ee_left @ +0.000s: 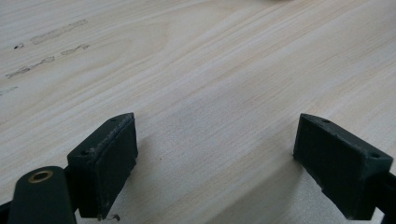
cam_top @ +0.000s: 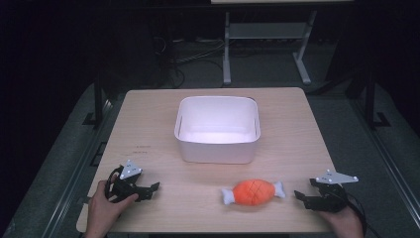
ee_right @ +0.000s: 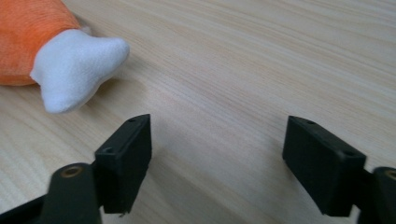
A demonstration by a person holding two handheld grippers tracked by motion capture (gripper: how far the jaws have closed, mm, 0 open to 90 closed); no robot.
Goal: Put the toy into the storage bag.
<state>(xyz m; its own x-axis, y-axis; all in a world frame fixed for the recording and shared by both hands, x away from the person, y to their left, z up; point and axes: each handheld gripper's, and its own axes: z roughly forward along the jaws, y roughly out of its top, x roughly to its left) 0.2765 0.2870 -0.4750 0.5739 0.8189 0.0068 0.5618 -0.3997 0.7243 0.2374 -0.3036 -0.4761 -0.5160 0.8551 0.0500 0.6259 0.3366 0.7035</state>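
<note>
An orange plush piece of meat with white bone ends (cam_top: 253, 192) lies on the wooden table (cam_top: 148, 129) near its front edge, right of centre. Its white end (ee_right: 77, 67) shows at the upper left of the right gripper view. My right gripper (cam_top: 300, 198) rests on the table just right of the toy, jaws wide apart with only bare wood between them (ee_right: 217, 154). My left gripper (cam_top: 152, 190) sits at the front left of the table, held by a hand, its jaws spread over bare table (ee_left: 215, 154). A white bin (cam_top: 217, 129) stands behind the toy.
The white bin looks empty and sits at the table's middle, towards the back. Faint marks (ee_left: 46, 46) lie on the wood ahead of the left gripper. Beyond the table, a white frame's legs (cam_top: 227, 49) and cables rest on the dark floor.
</note>
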